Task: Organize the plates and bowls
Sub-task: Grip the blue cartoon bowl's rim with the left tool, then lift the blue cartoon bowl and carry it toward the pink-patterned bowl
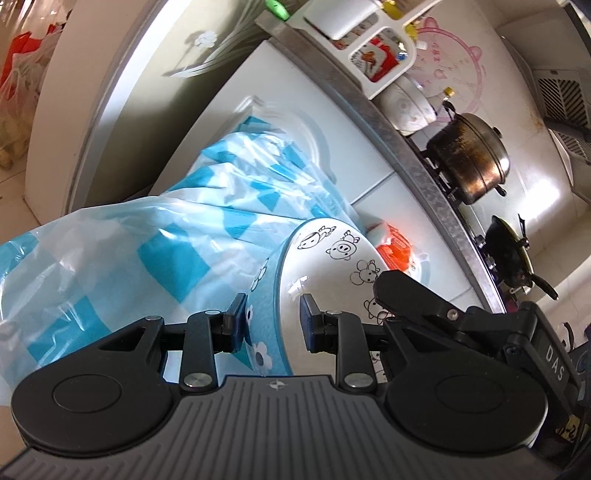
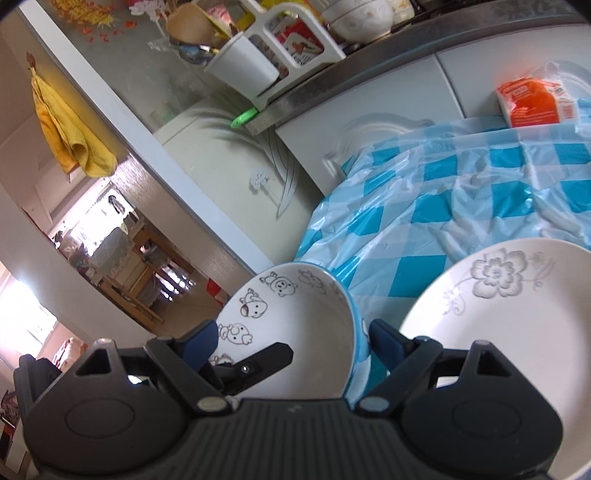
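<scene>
A bowl [image 1: 332,273], blue with white flowers outside and white with cartoon animals inside, is held tilted above the checked tablecloth [image 1: 122,258]. My left gripper [image 1: 272,325] is shut on its rim, one pad on the blue outside and one inside. In the right wrist view the same bowl [image 2: 295,325] sits between the jaws of my right gripper [image 2: 293,341]. They stand wide, one finger inside and one beside the blue wall, with no pinch on it. A white plate [image 2: 509,350] with a grey flower lies on the cloth to the right.
An orange packet [image 2: 528,99] lies at the table's far edge against white cabinet doors [image 1: 295,92]. Above runs a steel counter edge [image 1: 406,155] with a lidded pot [image 1: 472,158], a dark wok [image 1: 509,258], a white caddy [image 2: 280,44] and another bowl [image 2: 354,14]. A doorway opens on the left.
</scene>
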`<state>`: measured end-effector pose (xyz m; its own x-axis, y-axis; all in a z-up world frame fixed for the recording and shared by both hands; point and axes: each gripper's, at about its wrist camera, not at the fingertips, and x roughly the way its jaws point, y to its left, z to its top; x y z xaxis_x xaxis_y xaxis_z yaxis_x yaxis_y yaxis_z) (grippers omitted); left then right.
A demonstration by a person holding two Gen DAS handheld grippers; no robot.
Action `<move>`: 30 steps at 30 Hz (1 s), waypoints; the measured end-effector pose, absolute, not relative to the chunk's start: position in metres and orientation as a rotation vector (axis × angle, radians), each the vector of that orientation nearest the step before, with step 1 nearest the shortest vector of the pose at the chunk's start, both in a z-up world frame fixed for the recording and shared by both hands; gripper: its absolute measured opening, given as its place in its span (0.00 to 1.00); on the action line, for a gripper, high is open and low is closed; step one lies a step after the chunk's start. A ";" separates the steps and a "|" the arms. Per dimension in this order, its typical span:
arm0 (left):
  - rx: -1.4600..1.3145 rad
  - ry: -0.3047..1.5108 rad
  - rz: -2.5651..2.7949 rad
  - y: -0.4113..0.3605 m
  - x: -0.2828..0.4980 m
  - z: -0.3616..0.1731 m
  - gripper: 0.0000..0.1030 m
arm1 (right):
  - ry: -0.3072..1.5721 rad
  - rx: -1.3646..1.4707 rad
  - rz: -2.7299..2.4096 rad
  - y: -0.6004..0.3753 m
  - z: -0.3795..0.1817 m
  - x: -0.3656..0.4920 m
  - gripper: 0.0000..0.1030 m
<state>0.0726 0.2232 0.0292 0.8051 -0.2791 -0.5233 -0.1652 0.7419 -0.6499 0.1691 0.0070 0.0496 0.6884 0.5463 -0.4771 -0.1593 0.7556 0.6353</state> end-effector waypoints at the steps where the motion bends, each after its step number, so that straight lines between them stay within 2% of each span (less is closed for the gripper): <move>1: -0.742 0.646 -0.073 0.220 0.072 0.031 0.27 | 0.700 0.601 0.418 0.004 0.051 0.165 0.86; 13: -0.685 0.650 -0.170 0.182 0.047 0.048 0.27 | 0.594 0.651 0.343 -0.040 0.071 0.115 0.86; 30: -0.563 0.741 -0.372 0.073 0.034 0.054 0.28 | 0.456 0.782 0.139 -0.139 0.070 0.024 0.86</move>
